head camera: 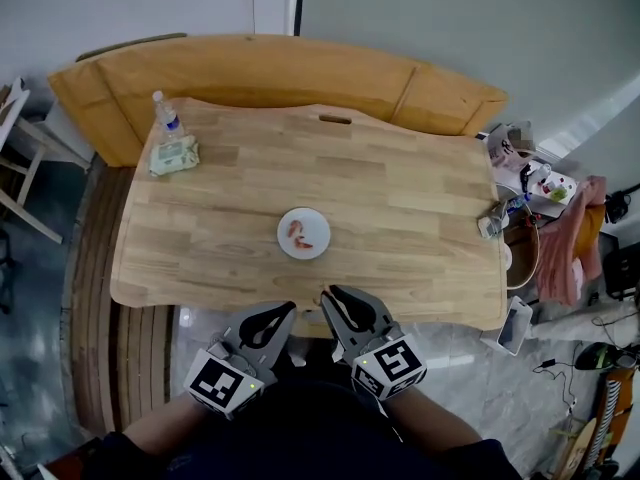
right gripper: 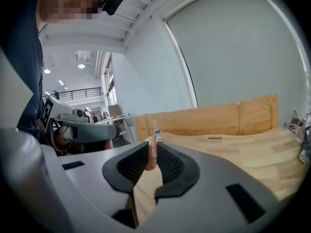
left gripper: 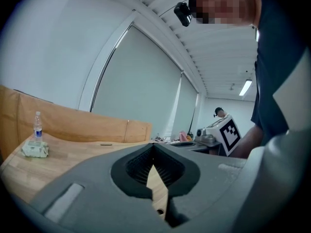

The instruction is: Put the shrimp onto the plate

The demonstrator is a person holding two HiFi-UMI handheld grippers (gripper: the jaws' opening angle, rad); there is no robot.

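Pale wood surface (head camera: 400,198) stands before a wooden bench (head camera: 250,68) at 12 o'clock, under a grey wall. A white plate (head camera: 318,251) sits near the centre of the surface with a shrimp (head camera: 299,233) lying on it. A clear bottle (head camera: 166,114) stands at 10 o'clock from the plate, near the far left corner, with a pack of wipes (head camera: 174,155) just beside it on the near side. Both grippers are at 6 o'clock from the plate, at the near edge, pointing toward it. Left gripper (left gripper: 154,149): jaws pressed together at the tips, nothing between them. Right gripper (right gripper: 151,147): jaws pinching a second shrimp (right gripper: 151,155), pinkish, standing upright between the pads. A pink cloth (head camera: 575,238) and small clutter lie off the surface's end at 3 o'clock.
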